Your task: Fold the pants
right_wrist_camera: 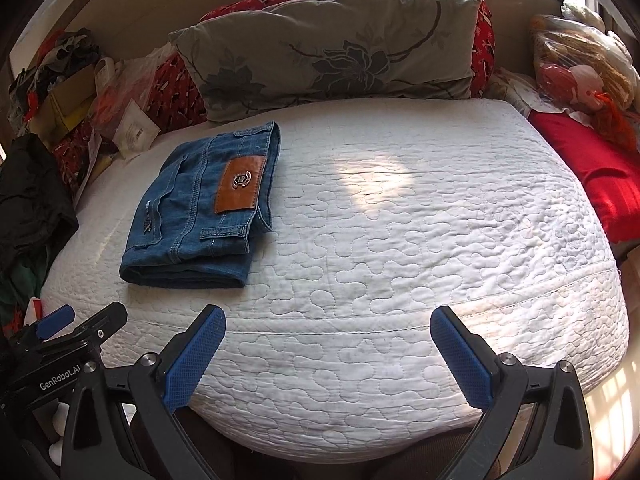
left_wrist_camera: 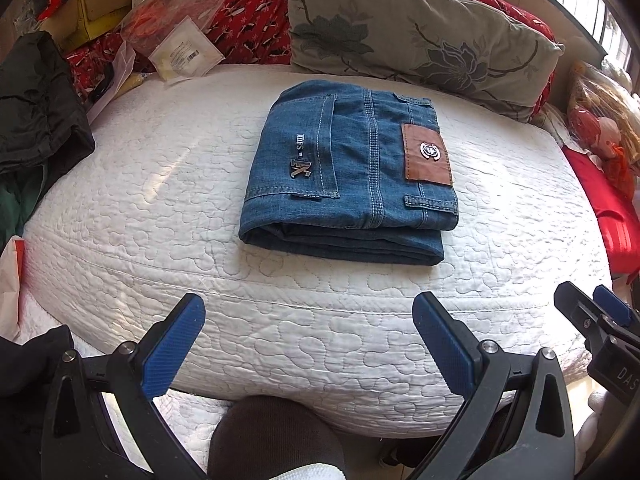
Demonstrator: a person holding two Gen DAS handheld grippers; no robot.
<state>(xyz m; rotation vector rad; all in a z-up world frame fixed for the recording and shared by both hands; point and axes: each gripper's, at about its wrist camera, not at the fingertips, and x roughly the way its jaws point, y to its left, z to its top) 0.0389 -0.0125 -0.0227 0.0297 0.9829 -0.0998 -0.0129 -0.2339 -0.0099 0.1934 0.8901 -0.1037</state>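
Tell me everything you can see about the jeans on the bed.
The jeans are blue denim with pale stitching, folded into a compact, layered rectangle lying flat on the white quilted bed cover. The seat side faces up: a back pocket with small metal letters, belt loops, and a brown leather-look patch with a metal emblem. Nothing else touches them; both hand-held grippers are open and clear of them.

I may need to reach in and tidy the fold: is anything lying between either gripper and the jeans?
Nothing visible. Only bare white quilt lies between the open left gripper and the folded jeans, and between the open right gripper and them. The pillow sits behind the jeans.
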